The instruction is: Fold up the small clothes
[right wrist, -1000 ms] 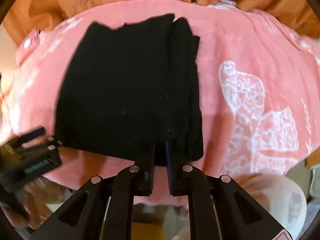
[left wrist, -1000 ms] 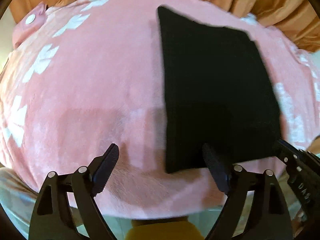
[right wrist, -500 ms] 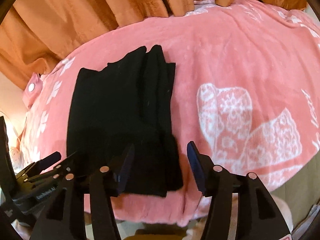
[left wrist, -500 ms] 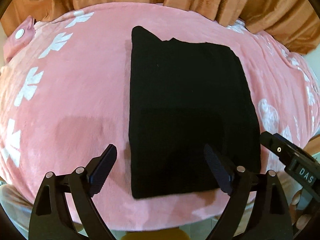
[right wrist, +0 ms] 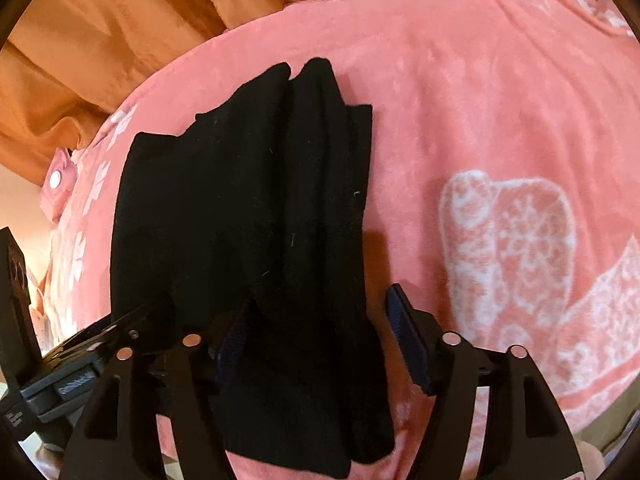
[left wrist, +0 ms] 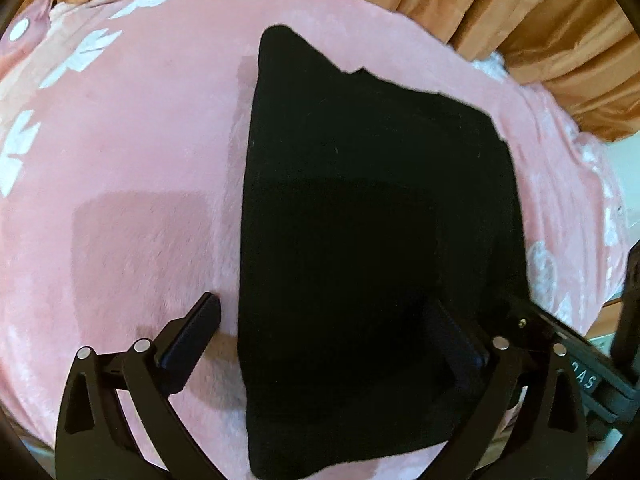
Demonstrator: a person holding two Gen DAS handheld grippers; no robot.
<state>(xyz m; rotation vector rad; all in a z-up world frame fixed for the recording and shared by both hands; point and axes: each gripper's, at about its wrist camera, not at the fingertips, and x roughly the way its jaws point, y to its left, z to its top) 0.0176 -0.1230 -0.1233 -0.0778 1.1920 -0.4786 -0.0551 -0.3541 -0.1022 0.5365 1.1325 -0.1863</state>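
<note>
Folded black garment [left wrist: 372, 240] on pink blanket [left wrist: 132, 152], between both grippers' spread fingers [right wrist: 408, 344]

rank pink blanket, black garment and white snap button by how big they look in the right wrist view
1. pink blanket
2. black garment, though it lies nearer the camera
3. white snap button, by far the smallest

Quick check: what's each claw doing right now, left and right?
Left claw: open, holding nothing, over the black garment.
Right claw: open, holding nothing, straddling the garment's near edge.
</note>
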